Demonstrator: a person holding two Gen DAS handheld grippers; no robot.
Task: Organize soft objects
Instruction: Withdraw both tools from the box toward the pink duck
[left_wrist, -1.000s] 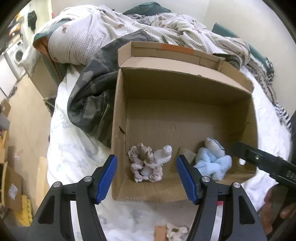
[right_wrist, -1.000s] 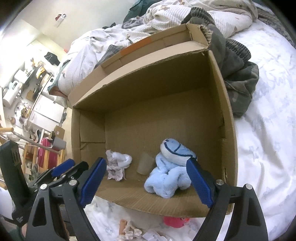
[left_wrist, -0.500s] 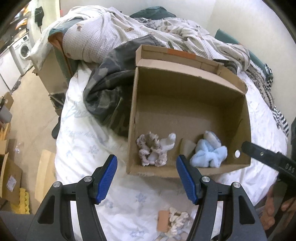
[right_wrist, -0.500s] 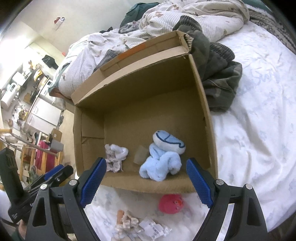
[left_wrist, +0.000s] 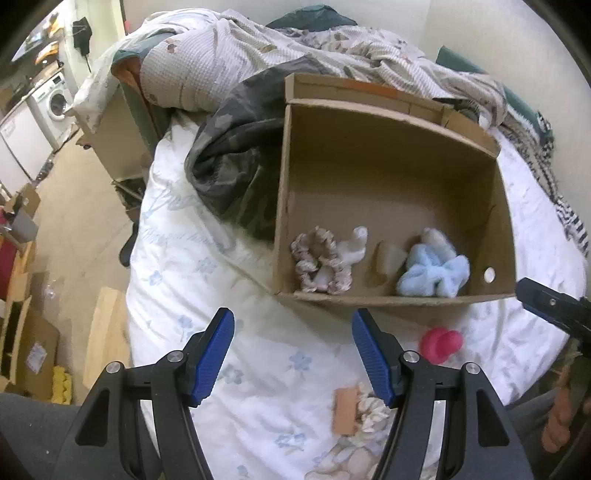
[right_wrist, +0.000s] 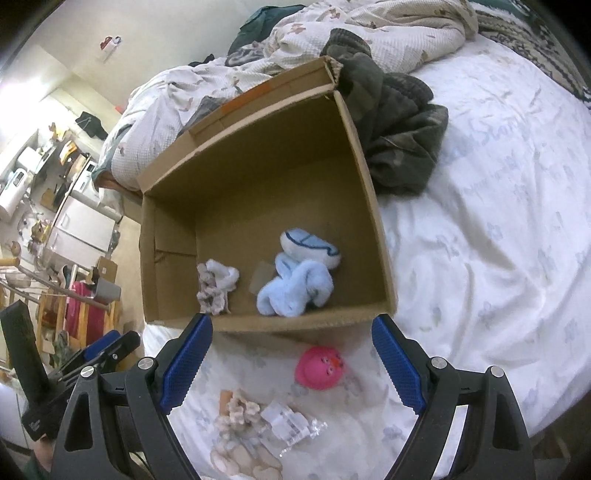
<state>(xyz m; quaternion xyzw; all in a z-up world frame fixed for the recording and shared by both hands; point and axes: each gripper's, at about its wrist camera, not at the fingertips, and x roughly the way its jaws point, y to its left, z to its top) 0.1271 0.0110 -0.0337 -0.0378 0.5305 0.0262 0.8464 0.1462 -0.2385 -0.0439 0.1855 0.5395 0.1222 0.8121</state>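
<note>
1. Hovering at the bottom of each wrist view, the left tongs (left_wrist: 291, 354) and the right tongs (right_wrist: 291, 365) are spread wide with nothing between the blue pads; both have pulled back from the cardboard box (right_wrist: 306, 323), which filled the frames a second ago.
2. That retreat has brought loose items into view on the bed (right_wrist: 480, 258). Judging by this, the next pick comes from here.
3. Low in the right view lie a pale scrunchie on a card (right_wrist: 240, 406) and a crinkled clear wrapper (right_wrist: 288, 424).
4. Just above them, centre frame, a round pink plush toy (right_wrist: 319, 369) with small eyes and an orange beak sits near the box's front wall.
5. Inside the box, a floral scrunchie with white sock (left_wrist: 325, 258) and fluffy blue socks (left_wrist: 432, 273) rest apart.
6. Farther off, upper frame, a rumpled quilt (left_wrist: 229, 62).
</note>
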